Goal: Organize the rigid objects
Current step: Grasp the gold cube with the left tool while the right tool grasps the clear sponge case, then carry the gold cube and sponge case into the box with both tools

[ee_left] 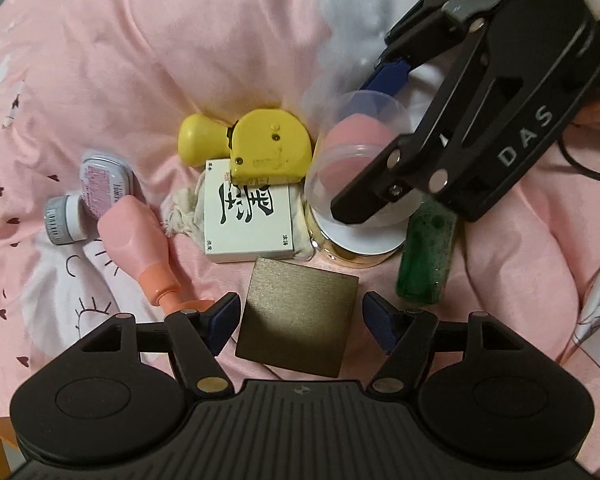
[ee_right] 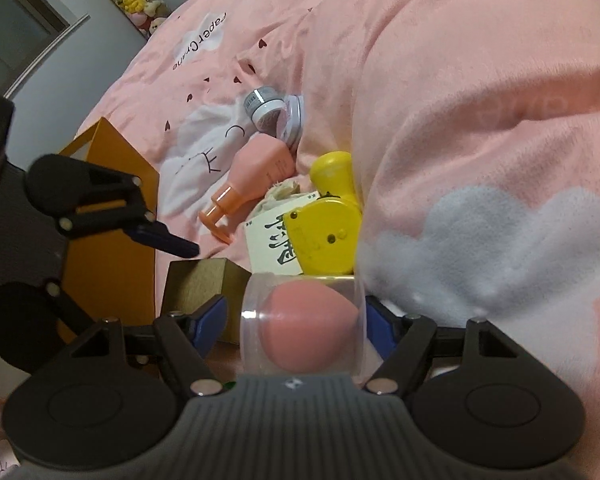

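Rigid objects lie on a pink bed cover. My left gripper (ee_left: pixel 299 322) is open, its fingers either side of a brown square box (ee_left: pixel 298 322), with small gaps. My right gripper (ee_right: pixel 300 318) is open around a clear plastic case holding a pink sponge egg (ee_right: pixel 304 326); whether the pads touch the case I cannot tell. In the left wrist view this case (ee_left: pixel 356 148) stands on a gold-rimmed jar (ee_left: pixel 352 248). Beyond lie a white box with black characters (ee_left: pixel 248 216), a yellow tape measure (ee_left: pixel 270 148), a yellow knob (ee_left: pixel 198 138) and a pink bottle (ee_left: pixel 138 236).
A small grey-white jar (ee_left: pixel 64 220) and a tin with a pink label (ee_left: pixel 106 184) lie at the left. A green bottle (ee_left: pixel 424 256) lies right of the jar. An orange box (ee_right: pixel 108 240) stands by the bed edge. A raised fold of cover (ee_right: pixel 480 160) fills the right.
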The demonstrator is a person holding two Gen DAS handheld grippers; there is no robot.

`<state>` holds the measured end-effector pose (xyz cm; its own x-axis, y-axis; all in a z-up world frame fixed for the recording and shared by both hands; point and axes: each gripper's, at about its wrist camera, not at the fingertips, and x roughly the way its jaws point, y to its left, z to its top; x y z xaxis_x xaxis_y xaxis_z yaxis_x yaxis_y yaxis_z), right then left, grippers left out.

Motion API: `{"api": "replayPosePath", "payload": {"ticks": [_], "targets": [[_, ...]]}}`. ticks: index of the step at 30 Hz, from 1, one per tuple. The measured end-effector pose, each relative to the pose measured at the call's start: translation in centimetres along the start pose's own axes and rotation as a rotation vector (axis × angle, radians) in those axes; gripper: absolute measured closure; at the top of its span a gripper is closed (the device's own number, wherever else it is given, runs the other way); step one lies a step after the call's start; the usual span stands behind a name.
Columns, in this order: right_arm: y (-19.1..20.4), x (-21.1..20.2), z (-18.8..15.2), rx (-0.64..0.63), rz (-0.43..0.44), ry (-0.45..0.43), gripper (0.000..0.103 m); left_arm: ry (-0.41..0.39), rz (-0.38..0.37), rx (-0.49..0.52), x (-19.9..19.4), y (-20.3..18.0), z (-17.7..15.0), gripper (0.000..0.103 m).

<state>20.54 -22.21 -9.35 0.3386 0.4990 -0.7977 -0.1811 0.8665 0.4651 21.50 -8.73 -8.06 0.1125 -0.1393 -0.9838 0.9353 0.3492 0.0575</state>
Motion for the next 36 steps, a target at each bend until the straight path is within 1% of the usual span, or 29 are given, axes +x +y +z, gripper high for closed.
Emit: {"api": "replayPosePath", "payload": {"ticks": [1, 3, 5, 6, 7, 9, 12, 16, 20, 22, 24, 26, 29, 31, 33, 36], "targets": [[0.0, 0.0, 0.0, 0.001, -0.002, 0.000, 0.035, 0.006, -0.006, -0.003, 0.2, 0.0, 0.0, 0.021], [-0.1, 0.0, 0.0, -0.002, -0.014, -0.002, 0.043, 0.017, 0.000, -0.004, 0.6, 0.0, 0.1, 0.021], [-0.1, -0.1, -0.1, -0.008, -0.017, -0.003, 0.043, 0.031, 0.014, -0.008, 1.1, -0.2, 0.1, 0.021], [-0.1, -0.1, -0.1, -0.011, -0.018, -0.003, 0.043, 0.040, 0.025, -0.011, 1.4, -0.3, 0.1, 0.025], [0.0, -0.1, -0.1, -0.015, -0.020, -0.003, 0.044, 0.046, 0.036, -0.019, 1.5, -0.3, 0.1, 0.025], [0.2, -0.3, -0.2, -0.024, -0.024, -0.003, 0.044, 0.038, 0.028, -0.051, 1.7, -0.2, 0.1, 0.030], [0.6, -0.7, -0.4, -0.038, -0.038, -0.009, 0.044, 0.005, 0.039, -0.092, 1.1, -0.1, -0.2, 0.031], [1.2, -1.9, -0.5, -0.057, -0.056, -0.034, 0.044, -0.090, 0.043, -0.153, -1.8, 0.0, -1.0, 0.031], [2.5, -3.7, -0.4, -0.097, -0.066, -0.067, 0.044, -0.198, 0.056, -0.210, -6.4, 0.0, -2.1, 0.031], [3.6, -4.6, -0.3, -0.127, -0.057, -0.084, 0.044, -0.234, 0.068, -0.233, -9.2, -0.4, -2.4, 0.031], [4.9, -5.6, -0.1, -0.165, -0.037, -0.103, 0.044, -0.251, 0.078, -0.251, -11.6, -0.5, -3.2, 0.031], [6.4, -6.5, 0.2, -0.210, -0.013, -0.121, 0.044, -0.254, 0.099, -0.258, -14.2, -0.8, -4.4, 0.031], [9.4, -7.6, 0.6, -0.295, 0.032, -0.140, 0.044, -0.237, 0.136, -0.275, -16.4, -1.4, -6.8, 0.031], [11.6, -7.9, 0.8, -0.364, 0.067, -0.142, 0.044, -0.208, 0.159, -0.291, -17.1, -1.8, -8.8, 0.031], [14.1, -7.8, 0.7, -0.446, 0.083, -0.141, 0.044, -0.167, 0.174, -0.307, -17.3, -2.2, -10.5, 0.031], [17.7, -6.8, 0.1, -0.594, 0.111, -0.108, 0.044, -0.118, 0.165, -0.350, -16.8, -2.5, -12.8, 0.031]]}}
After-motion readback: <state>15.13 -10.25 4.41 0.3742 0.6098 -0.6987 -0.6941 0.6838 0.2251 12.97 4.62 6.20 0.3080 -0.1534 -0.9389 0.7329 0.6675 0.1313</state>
